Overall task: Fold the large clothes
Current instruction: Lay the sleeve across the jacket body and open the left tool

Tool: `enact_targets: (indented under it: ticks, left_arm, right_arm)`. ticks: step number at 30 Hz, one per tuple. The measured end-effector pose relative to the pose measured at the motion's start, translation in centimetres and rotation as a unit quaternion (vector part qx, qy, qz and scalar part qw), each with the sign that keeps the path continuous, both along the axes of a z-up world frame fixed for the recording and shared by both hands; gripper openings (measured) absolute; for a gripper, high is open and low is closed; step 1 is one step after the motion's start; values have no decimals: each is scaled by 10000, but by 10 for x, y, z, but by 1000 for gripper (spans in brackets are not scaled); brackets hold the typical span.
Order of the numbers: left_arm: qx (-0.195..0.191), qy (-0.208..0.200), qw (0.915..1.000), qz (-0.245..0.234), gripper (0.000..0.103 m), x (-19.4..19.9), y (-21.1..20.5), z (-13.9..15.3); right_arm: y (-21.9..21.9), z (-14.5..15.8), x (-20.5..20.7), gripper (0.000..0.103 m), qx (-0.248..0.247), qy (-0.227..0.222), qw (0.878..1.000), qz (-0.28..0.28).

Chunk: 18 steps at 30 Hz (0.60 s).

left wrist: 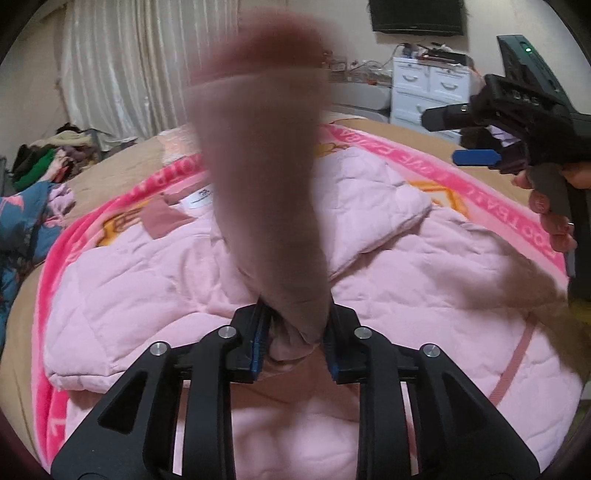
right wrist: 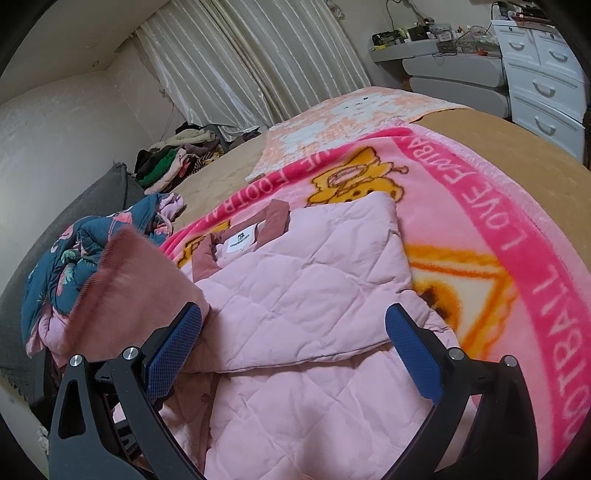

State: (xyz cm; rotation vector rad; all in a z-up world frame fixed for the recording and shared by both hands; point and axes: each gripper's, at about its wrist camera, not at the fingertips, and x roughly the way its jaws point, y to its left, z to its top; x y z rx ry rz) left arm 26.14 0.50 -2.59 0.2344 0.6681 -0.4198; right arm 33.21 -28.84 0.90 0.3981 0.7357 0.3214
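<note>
My left gripper [left wrist: 293, 339] pinches the dusty-pink sleeve [left wrist: 258, 177] of the pale pink quilted jacket [right wrist: 306, 295], lifted above it. My right gripper [right wrist: 293, 354] gapes wide. Jacket lies mid-bed on the bright pink fleece blanket [right wrist: 517, 236]; bare tan sheet [right wrist: 517, 136] far right.

Bedroom w/ off-white walls [right wrist: 55, 122]. Pale pleated curtains [right wrist: 236, 55] cover the far wall, floor to ceiling. Bed [right wrist: 491, 129] has a tan cover, w/ a pink cartoon blanket [right wrist: 480, 206] spread on top & a checked peach-white throw [right wrist: 351, 110] farther back. White drawer unit [right wrist: 543, 81] at right, grey shelf unit [right wrist: 454, 74] beside it, both w/ clutter on top. Dark TV [left wrist: 417, 16] mounted high on wall. Pile of mixed clothes [right wrist: 177, 155] by the curtains. Grey cushion [right wrist: 99, 195] at left. Light is dim, indoor.
</note>
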Motion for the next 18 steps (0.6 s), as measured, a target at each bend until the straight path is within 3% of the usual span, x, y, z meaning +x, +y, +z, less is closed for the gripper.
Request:
enact_targets:
  ticks: [7,9,11,15,17,18]
  left_arm:
    - [36,128,9999,-93,27,-5,-4,0]
    - [-100,194,9997,-133,36,-4,-4,2]
    - [-360,331,9985,-259,64,-4,-1,8]
    - [-422,277,9983,-284,67,-7,1,17]
    - [-703,277,9968,-278,80,-7,10,26]
    - [-914,281,9950,-273,81,-7,17,31]
  right_arm:
    - [-9,3,-2,99,17,-2,9999,-106]
    - [-9,3,-3,99,11,-7,10000,-96]
    - [-9,4,-3,99,11,8,10000,-81]
    - [-9,5,-3,99,6,14,10000,-61]
    - [-6,7,-4,99,-11,-4,10000,-26]
    - [-4,7,-4,99,-37,-5,10000,-6]
